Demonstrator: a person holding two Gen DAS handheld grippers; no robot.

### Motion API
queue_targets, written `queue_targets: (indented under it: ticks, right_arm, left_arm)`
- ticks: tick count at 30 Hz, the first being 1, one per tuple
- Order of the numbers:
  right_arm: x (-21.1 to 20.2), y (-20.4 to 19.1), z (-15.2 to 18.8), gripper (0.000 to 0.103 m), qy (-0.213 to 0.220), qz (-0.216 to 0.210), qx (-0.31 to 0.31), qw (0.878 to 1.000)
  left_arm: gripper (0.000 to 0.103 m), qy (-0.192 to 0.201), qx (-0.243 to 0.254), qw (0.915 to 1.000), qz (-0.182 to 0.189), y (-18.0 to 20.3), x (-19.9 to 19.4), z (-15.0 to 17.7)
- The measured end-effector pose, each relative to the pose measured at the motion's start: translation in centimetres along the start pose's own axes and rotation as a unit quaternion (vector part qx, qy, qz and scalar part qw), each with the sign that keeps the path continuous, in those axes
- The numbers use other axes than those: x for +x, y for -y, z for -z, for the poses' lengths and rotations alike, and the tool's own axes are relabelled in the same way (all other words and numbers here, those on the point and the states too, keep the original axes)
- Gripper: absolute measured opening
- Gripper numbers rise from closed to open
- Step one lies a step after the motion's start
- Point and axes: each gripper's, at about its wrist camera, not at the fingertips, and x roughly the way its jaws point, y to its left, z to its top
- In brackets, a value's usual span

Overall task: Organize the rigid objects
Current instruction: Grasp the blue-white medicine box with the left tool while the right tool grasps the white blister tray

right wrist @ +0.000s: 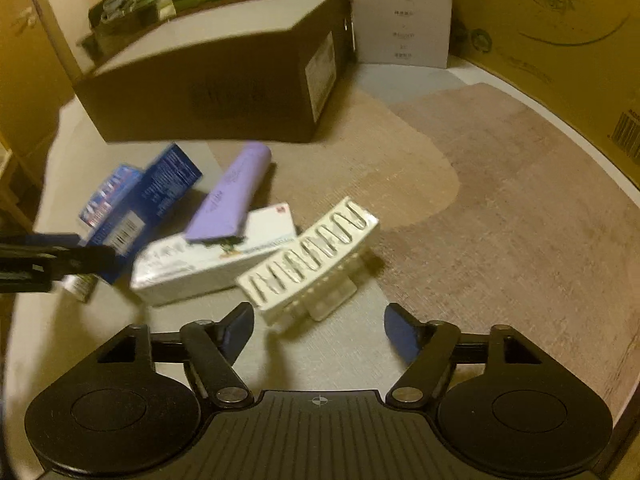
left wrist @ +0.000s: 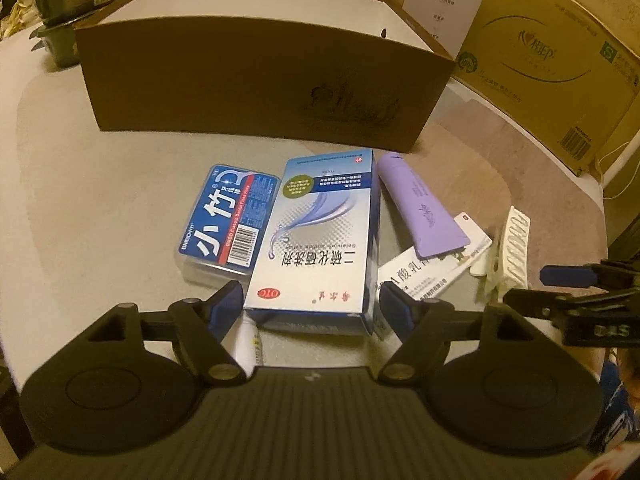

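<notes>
My left gripper is open, its jaws on either side of the near end of a white-and-blue medicine box that lies on the table. A blue floss-pick case lies to its left and a small white bottle under its near corner. To the right, a purple tube rests on a flat white carton. My right gripper is open just short of a cream hair claw clip, whose lower edge reaches toward the gap. The purple tube and white carton lie left of it.
An open brown cardboard box stands behind the pile, also the brown box in the right wrist view. A big yellowish carton and a white box line the right side. A beige mat covers the table to the right.
</notes>
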Motion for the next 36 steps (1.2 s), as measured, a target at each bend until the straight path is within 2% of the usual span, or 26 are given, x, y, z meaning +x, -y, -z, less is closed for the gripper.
queue_targets:
  ticks: [2, 5, 11, 12, 15, 16, 20, 24, 27, 29, 30, 31, 36]
  right_arm:
    - [-0.4, -0.5, -0.4, 0.075, 0.006, -0.011, 0.005, 1.0]
    - [-0.5, -1.1, -0.9, 0.075, 0.021, -0.013, 0.023, 0.999]
    - [0.8, -1.0, -1.8, 0.074, 0.016, 0.017, 0.053, 0.998]
    - [0.8, -0.9, -1.8, 0.066, 0.016, 0.019, 0.051, 0.998]
    - [0.9, -0.3, -1.5, 0.036, -0.006, 0.018, 0.035, 0.999]
    - [0.8, -0.1, -1.3, 0.031, -0.013, 0.022, 0.028, 0.999]
    - [0.1, 0.9, 0.0, 0.027, -0.027, 0.034, 0.002, 0.999]
    - [-0.7, 2.1, 1.8, 0.027, -0.041, 0.039, -0.009, 0.998]
    - [-1.3, 2.6, 2.6, 0.028, -0.049, 0.028, -0.012, 0.998]
    - [-1.3, 2.6, 2.9, 0.043, -0.058, 0.025, -0.014, 0.998]
    - [-1.4, 2.5, 2.9, 0.063, -0.055, 0.032, -0.014, 0.998]
    - [-1.6, 2.4, 3.0, 0.072, -0.044, 0.037, -0.016, 0.998]
    - [-2.3, 2.2, 2.0, 0.072, -0.026, 0.024, -0.002, 0.999]
  left_arm:
    - [0.068, 0.003, 0.0, 1.0, 0.002, 0.1, 0.2, 0.0]
    - [0.068, 0.008, -0.001, 1.0, -0.005, 0.4, 0.2, 0.1]
    - [0.068, 0.013, 0.017, 0.9992, -0.034, 1.8, -0.1, 0.6]
    - [0.068, 0.013, 0.02, 0.999, -0.038, 2.1, -0.2, 0.7]
    - [0.068, 0.011, 0.021, 0.9987, -0.045, 2.9, -0.5, 1.2]
    - [0.068, 0.01, 0.022, 0.9986, -0.048, 3.1, -0.6, 1.4]
    - [0.068, 0.001, 0.029, 0.9978, -0.059, 4.2, -1.2, 2.5]
    - [0.068, -0.01, 0.036, 0.9973, -0.063, 5.1, -1.8, 3.7]
    - [0.068, -0.023, 0.039, 0.9973, -0.058, 5.4, -1.9, 4.0]
    - [0.068, -0.022, 0.045, 0.9976, -0.048, 5.3, -2.1, 3.8]
    - [0.068, -0.018, 0.048, 0.9978, -0.042, 5.1, -2.2, 3.6]
    - [0.069, -0.018, 0.052, 0.9978, -0.036, 5.0, -2.2, 3.4]
    - [0.069, -0.02, 0.07, 0.9973, -0.01, 4.6, -1.4, 1.7]
